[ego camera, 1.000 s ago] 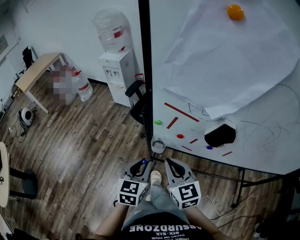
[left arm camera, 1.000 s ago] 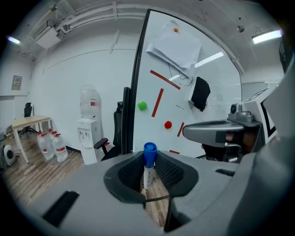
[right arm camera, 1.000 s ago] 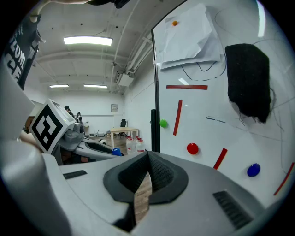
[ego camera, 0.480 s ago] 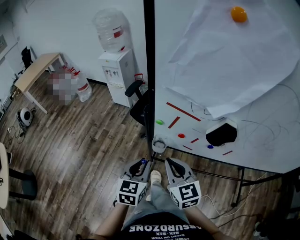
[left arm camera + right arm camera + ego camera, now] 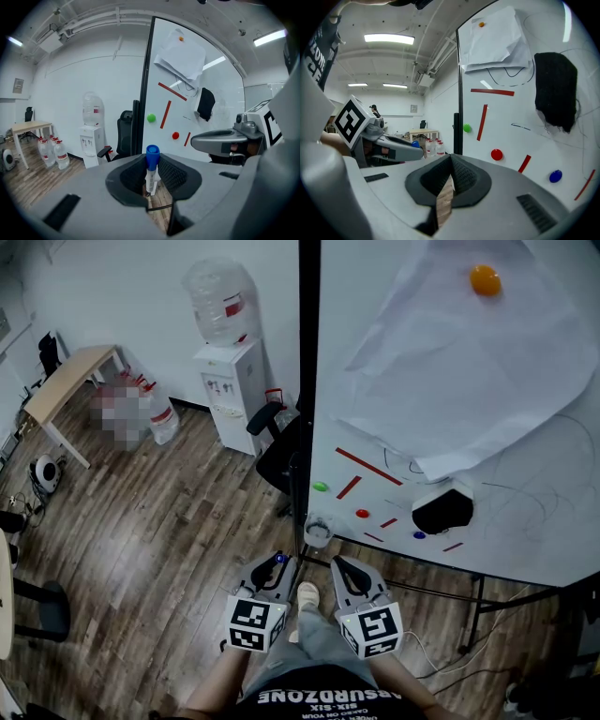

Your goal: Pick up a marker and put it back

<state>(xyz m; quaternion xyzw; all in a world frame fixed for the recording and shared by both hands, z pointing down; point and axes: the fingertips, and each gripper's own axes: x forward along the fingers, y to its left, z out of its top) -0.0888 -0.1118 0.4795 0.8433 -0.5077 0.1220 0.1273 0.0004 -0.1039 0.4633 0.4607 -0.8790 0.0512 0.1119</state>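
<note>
Marker (image 5: 151,172) clamped upright in left gripper (image 5: 275,566), pads narrowed onto white barrel, blue cap poking above the jaws. Right gripper (image 5: 449,174) just beside it, on the right, jaws pressed together on nothing.

Likely trouble from here:
- Pinched along one short band of barrel only, so liable to pivot or slide out on a quick tilt.
- Clear cup (image 5: 318,530) ahead of the jaws, probably its holder, easily tipped by an off-centre lowering onto the rim.
- Idle right gripper close enough to bump.

Barrel and grip plain only in left gripper view. In head view, merely a blue dot at the jaw tips. Cup visible in head view alone, hidden below the gripper bodies elsewhere.
</note>
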